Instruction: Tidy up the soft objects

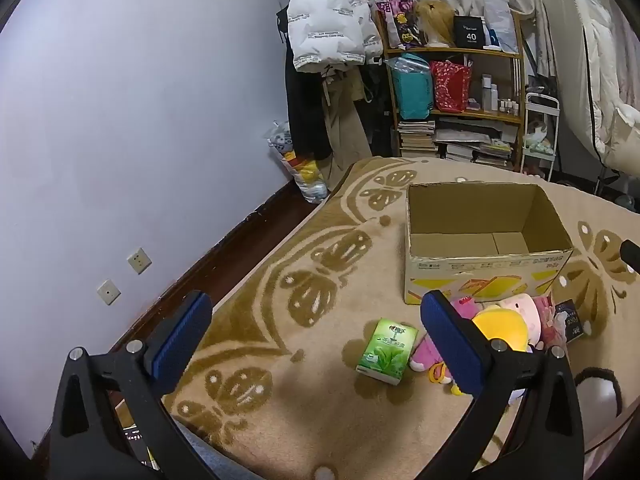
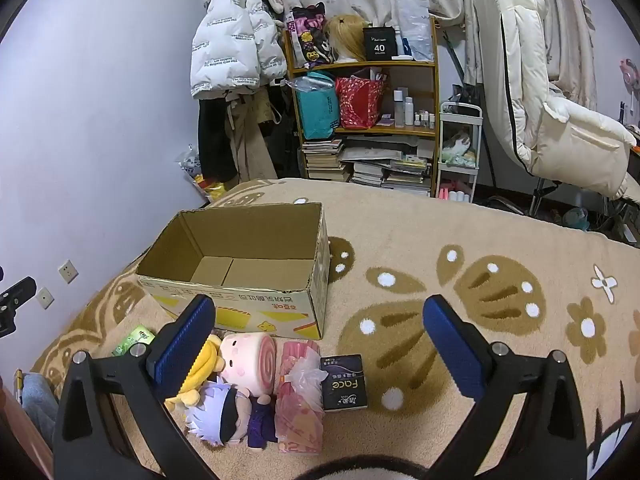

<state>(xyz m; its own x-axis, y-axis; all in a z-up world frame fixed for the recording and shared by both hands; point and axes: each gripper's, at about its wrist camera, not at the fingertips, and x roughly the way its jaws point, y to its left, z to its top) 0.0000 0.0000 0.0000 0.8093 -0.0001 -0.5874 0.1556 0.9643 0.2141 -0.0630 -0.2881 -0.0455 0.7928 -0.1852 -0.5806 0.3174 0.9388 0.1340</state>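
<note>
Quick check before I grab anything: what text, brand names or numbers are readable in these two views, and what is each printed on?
"Face": small black tissue pack, printed upside down in the right wrist view.
"40": black box on the wooden shelf.
Brown cardboard box: front print upside down, not legible.
Green tissue pack: logo too blurred.
White puffer jacket: lettering too small to read.
Pink tissue pack: unreadable.

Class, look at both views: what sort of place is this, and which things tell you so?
Most likely a bedroom: a patterned bed blanket underfoot, a wooden shelf of books and cosmetics, and a white puffer jacket hanging by the wall.
</note>
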